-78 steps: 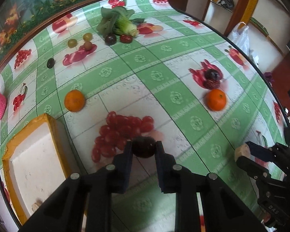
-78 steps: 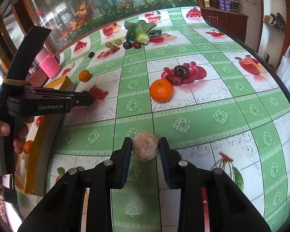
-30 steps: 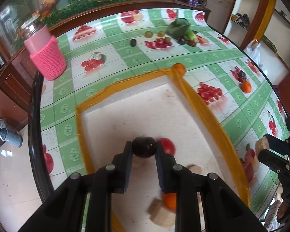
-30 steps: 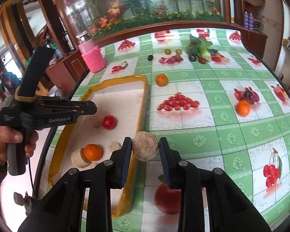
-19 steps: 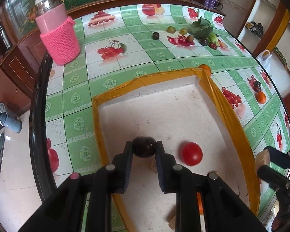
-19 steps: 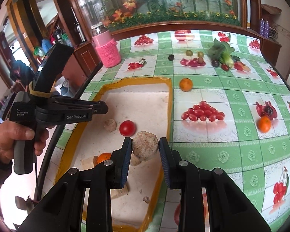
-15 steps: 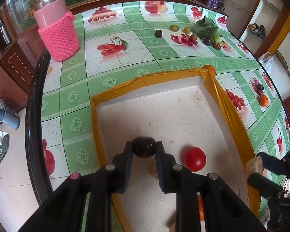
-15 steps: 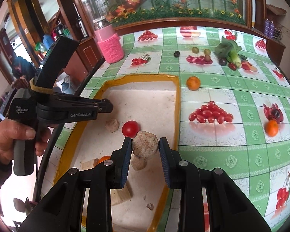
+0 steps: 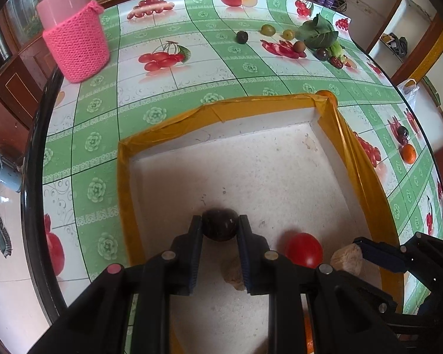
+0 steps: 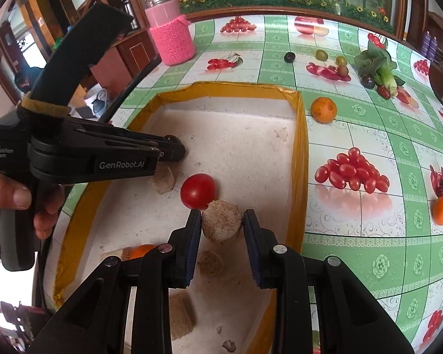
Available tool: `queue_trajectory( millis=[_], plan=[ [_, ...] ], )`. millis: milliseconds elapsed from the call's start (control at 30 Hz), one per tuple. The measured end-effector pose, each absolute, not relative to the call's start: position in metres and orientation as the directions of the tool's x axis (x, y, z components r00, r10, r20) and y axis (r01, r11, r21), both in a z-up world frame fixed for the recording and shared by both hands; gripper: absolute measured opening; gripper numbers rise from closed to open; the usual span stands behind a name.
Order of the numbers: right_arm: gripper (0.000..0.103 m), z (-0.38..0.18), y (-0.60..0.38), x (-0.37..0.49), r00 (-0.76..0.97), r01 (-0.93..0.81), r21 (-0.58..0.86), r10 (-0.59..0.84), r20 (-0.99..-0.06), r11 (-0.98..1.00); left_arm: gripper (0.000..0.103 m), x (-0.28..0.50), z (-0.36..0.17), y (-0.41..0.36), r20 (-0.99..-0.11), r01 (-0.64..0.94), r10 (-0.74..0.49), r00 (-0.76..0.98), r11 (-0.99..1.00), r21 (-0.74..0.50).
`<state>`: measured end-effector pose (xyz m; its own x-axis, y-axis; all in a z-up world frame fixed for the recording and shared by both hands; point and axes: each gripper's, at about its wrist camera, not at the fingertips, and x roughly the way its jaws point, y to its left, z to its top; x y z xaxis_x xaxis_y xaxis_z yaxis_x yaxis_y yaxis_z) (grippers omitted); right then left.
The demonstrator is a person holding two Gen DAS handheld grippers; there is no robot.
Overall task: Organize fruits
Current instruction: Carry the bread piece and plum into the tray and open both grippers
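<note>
My left gripper (image 9: 220,228) is shut on a dark plum (image 9: 220,224), held low over the near left part of the white tray with the yellow taped rim (image 9: 251,103). My right gripper (image 10: 221,224) is shut on a round tan fruit (image 10: 221,221) above the tray (image 10: 301,147), just this side of a red tomato (image 10: 198,190). The left wrist view also has the tomato (image 9: 304,249), to the right of the plum. An orange (image 10: 140,250) and several tan pieces (image 10: 162,180) lie on the tray floor. A hand holds the left gripper (image 10: 174,151) at the tray's left side.
A jar in a pink knitted sleeve (image 9: 73,35) stands at the table's far left. Two oranges (image 10: 324,109) (image 10: 441,209), a leafy green (image 10: 375,62) and several small fruits (image 10: 289,57) lie on the green checked cloth beyond and right of the tray. The table's dark edge (image 9: 35,159) runs along the left.
Both grippers have carried their fruits from the open cloth to over the tray and come lower. The left one has shifted toward the tray's left side. Both grips are unchanged.
</note>
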<state>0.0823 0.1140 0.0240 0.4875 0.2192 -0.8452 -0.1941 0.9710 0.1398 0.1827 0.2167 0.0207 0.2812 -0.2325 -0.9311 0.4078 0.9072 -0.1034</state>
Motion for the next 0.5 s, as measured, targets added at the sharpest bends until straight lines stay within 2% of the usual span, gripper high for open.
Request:
queue_trajectory(
  millis=[233,500],
  plan=[
    [0.029,0.0213,0.119,0.0839,0.485,-0.207,0.1,0.19,-0.854,0.973,0.026,0.1824,0.0206,0.2143,-0.932,0.409,-0.222,0.287,0.908,-0.09],
    [0.032,0.0242,0.118,0.0801,0.475,-0.197,0.12,0.202,-0.857,0.973,0.026,0.1791,0.0219,0.2132,-0.934,0.412,-0.205,0.291,0.909,-0.071]
  ],
)
